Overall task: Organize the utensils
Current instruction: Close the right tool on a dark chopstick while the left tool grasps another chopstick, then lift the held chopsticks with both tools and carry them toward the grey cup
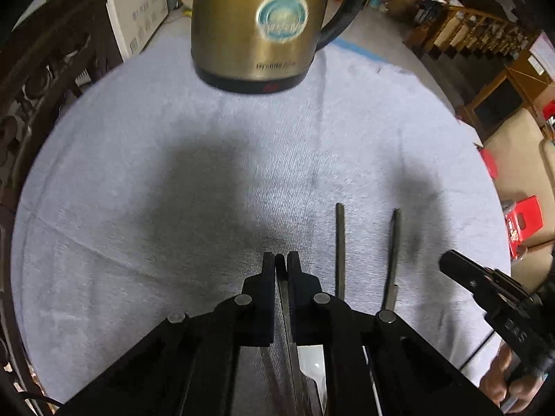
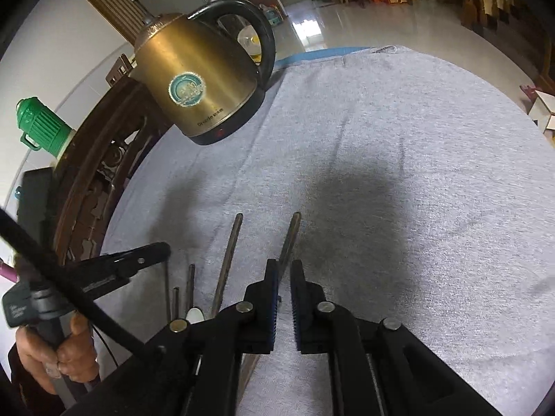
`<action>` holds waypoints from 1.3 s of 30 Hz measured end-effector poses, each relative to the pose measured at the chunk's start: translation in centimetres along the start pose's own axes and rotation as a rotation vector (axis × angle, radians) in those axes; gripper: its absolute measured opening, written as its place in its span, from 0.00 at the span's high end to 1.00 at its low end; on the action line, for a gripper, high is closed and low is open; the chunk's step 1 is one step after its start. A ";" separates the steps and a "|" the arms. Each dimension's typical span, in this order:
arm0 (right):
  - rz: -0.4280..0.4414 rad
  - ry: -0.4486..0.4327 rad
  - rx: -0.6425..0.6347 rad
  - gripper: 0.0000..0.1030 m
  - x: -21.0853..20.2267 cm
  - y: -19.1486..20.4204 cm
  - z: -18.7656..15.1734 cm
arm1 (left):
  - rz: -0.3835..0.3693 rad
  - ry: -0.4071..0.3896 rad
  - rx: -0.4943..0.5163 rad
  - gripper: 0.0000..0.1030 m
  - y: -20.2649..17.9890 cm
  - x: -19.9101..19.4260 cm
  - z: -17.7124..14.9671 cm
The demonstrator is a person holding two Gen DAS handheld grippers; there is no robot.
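My left gripper (image 1: 281, 260) tilts steeply down at lower centre, jaws clamped on a thin dark metal utensil handle (image 1: 281, 287). 2 more dark utensil handles (image 1: 340, 249) lie right of it on the grey cloth (image 1: 138, 180). My right gripper (image 2: 283, 267) is nearly closed, apparently holding nothing. A brass-coloured electric kettle (image 1: 256, 24) stands at top.

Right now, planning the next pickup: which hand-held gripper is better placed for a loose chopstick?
Right: the right hand-held gripper hangs empty over a loose chopstick; the left hand-held gripper is clamped on another utensil.
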State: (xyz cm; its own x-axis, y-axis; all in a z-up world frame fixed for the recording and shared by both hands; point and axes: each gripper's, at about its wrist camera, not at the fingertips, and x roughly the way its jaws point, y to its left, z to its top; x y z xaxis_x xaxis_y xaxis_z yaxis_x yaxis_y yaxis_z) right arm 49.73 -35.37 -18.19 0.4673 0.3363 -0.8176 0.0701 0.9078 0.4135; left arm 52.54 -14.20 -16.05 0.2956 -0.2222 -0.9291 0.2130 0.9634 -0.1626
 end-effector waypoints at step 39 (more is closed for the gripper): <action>-0.212 -0.118 -0.034 0.94 -7.6 5.8 0.0 | -0.094 -0.234 0.024 0.94 3.5 -15.1 -4.9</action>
State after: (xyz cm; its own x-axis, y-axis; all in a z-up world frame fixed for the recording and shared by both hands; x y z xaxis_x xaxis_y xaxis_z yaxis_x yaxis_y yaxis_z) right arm 46.54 -32.65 -9.58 0.5455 0.1080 -0.8312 0.1486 0.9635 0.2226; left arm 44.26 -6.74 -4.26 0.4801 -0.3423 -0.8077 0.2713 0.9335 -0.2344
